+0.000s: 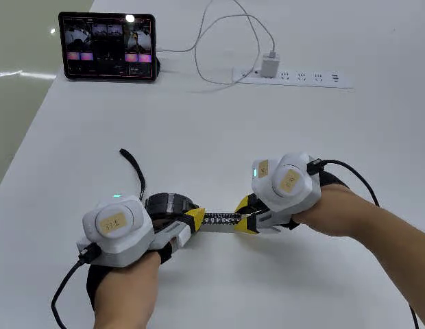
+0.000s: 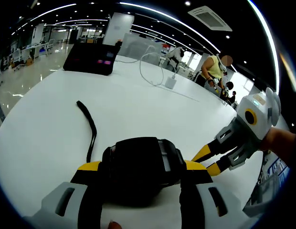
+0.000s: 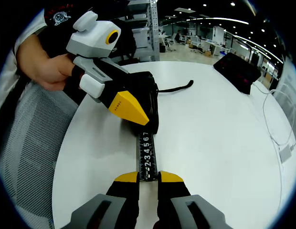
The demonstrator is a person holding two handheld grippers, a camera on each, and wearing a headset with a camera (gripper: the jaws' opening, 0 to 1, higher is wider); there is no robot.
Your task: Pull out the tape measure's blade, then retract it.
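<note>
A black tape measure case (image 1: 169, 205) rests on the white table, with my left gripper (image 1: 187, 221) shut on it; its yellow-tipped fingers (image 2: 89, 167) clasp both sides of the case (image 2: 141, 167). A short length of blade (image 1: 221, 219) runs from the case (image 3: 144, 102) to my right gripper (image 1: 245, 214). The blade (image 3: 146, 155) shows numbers up to about 7, and my right gripper (image 3: 148, 179) is shut on its end. The case's black wrist strap (image 1: 134, 168) trails toward the back left.
A tablet (image 1: 108, 46) with a lit screen stands at the back left. At the back right lies a white power strip (image 1: 295, 76) with a charger and cable (image 1: 229, 41). Open table spreads between these and the grippers. People stand far off in the left gripper view.
</note>
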